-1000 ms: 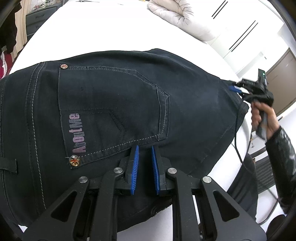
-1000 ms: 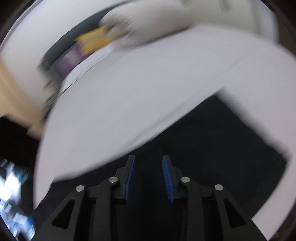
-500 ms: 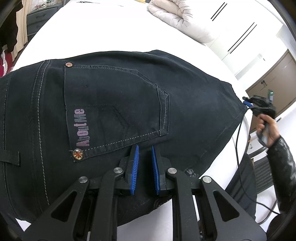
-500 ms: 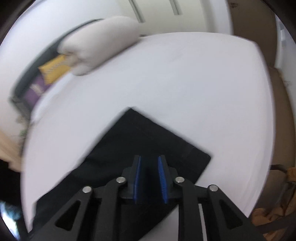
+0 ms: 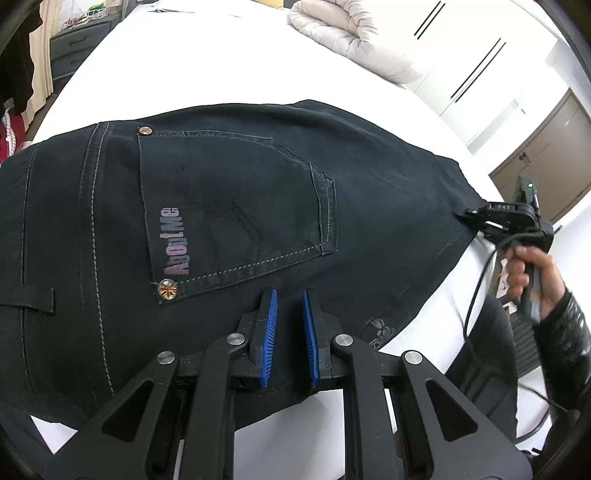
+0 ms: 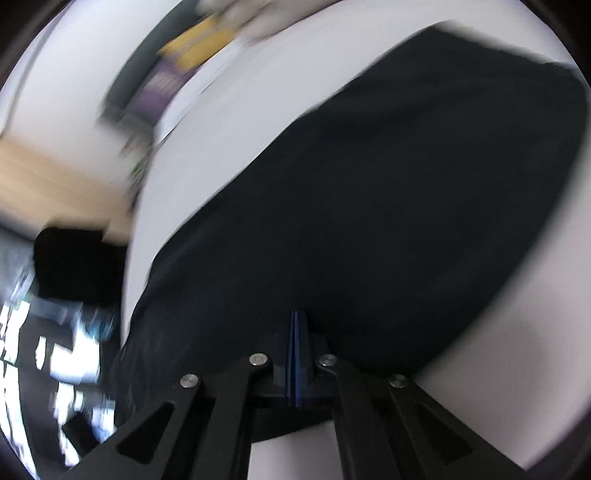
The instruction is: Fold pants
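Dark jeans (image 5: 258,192) lie flat on a white bed (image 5: 177,62), back pocket with a pink logo facing up. My left gripper (image 5: 289,295) hovers over the fabric just below the pocket, its blue pads a little apart with nothing between them. My right gripper (image 5: 466,215) shows at the right edge of the left wrist view, at the far edge of the jeans. In the blurred right wrist view the right gripper (image 6: 295,317) has its pads pressed together at the edge of the dark jeans (image 6: 388,192).
A folded beige duvet (image 5: 351,33) lies at the head of the bed. White wardrobe doors (image 5: 476,62) and a brown cabinet (image 5: 546,147) stand beyond it. A dark dresser (image 5: 74,44) is at the far left. A cable (image 5: 476,295) hangs from the right gripper.
The right gripper has closed its pads and come onto the jeans' edge. The left gripper has hardly moved and stays slightly open.
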